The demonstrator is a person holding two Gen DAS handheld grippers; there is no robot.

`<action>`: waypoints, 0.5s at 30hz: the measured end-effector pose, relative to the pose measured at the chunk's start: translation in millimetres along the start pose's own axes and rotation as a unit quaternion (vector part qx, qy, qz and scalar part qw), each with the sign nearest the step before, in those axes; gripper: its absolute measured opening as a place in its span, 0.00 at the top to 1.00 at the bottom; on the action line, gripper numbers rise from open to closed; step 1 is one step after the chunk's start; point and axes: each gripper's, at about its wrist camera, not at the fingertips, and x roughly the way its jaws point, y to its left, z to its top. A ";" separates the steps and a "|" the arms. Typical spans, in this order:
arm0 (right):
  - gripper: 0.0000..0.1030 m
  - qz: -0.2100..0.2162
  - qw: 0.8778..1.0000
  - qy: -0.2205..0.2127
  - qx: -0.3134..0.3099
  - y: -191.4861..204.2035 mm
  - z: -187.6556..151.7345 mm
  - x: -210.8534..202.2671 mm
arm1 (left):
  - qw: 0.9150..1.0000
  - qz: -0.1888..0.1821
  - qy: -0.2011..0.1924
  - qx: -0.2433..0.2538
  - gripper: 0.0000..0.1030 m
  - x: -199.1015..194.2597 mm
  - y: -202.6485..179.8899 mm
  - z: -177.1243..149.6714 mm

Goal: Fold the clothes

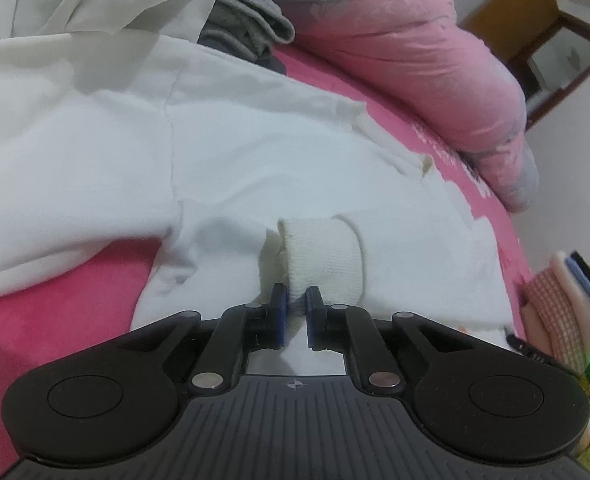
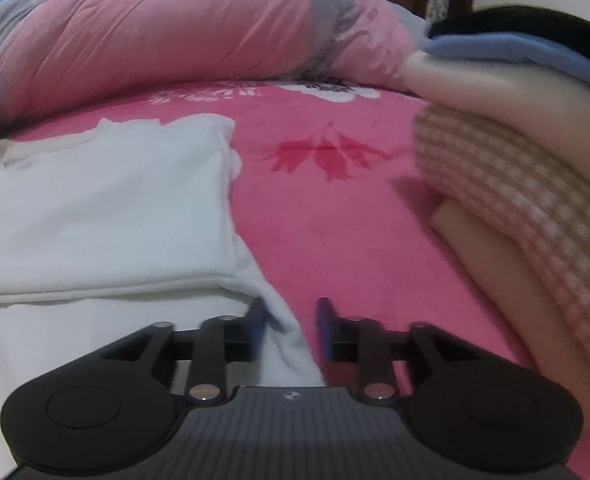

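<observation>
A white sweatshirt (image 1: 255,152) lies spread on the pink bedsheet (image 1: 35,320). Its ribbed cuff (image 1: 323,260) lies folded over the body just ahead of my left gripper (image 1: 296,308), which is shut on the cuff's white fabric. In the right wrist view the same white sweatshirt (image 2: 107,216) fills the left half. One corner of it runs down between the fingers of my right gripper (image 2: 291,320). That gripper stands open: the left pad (image 2: 260,320) touches the cloth and the right pad is clear of it.
A rolled pink and grey quilt (image 2: 167,36) lies along the far side of the bed. A stack of folded clothes (image 2: 527,184), checked, cream, blue and black, sits close on the right. Grey clothing (image 1: 247,20) and more white cloth are piled at the far left. A wooden cabinet (image 1: 555,40) stands beyond.
</observation>
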 end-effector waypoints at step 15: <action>0.74 0.165 0.985 -0.043 0.015 41.0 55.6 -19.8 | 0.995 -0.005 -0.058 0.077 0.68 -15.5 -43.9 35.7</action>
